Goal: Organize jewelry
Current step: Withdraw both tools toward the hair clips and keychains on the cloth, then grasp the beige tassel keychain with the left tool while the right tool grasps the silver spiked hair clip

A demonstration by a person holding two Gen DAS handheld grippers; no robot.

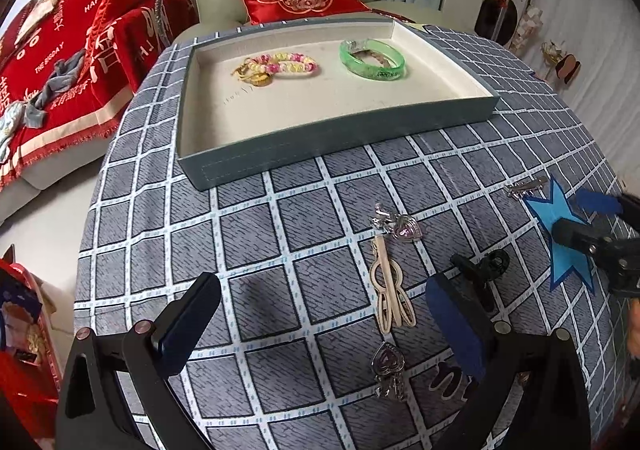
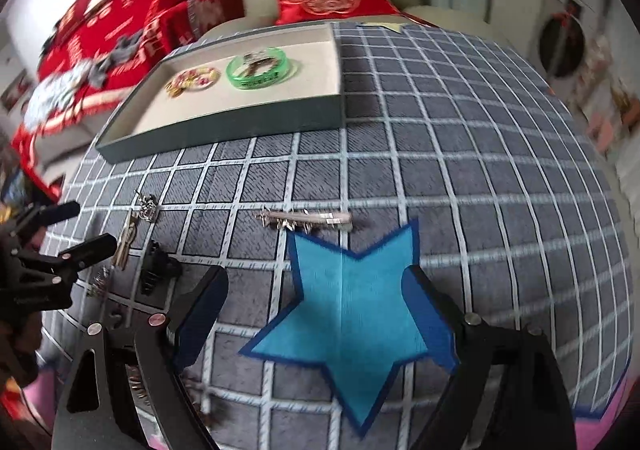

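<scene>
We log a tray (image 1: 320,137) holding two bracelets (image 1: 280,63), clips (image 1: 390,290) on cloth (image 1: 260,234), our left gripper (image 1: 320,314) spread, our right gripper (image 2: 320,314) spread over a star (image 2: 352,310).

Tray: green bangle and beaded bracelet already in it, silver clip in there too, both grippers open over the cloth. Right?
Not quite. The silver clip is not in the tray; it lies on the checked cloth beside the blue star, as the right wrist view shows. The green bangle and beaded bracelet are in the tray.

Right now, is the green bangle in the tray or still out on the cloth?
In. The green bangle lies inside the tray, beside the beaded bracelet.
</scene>
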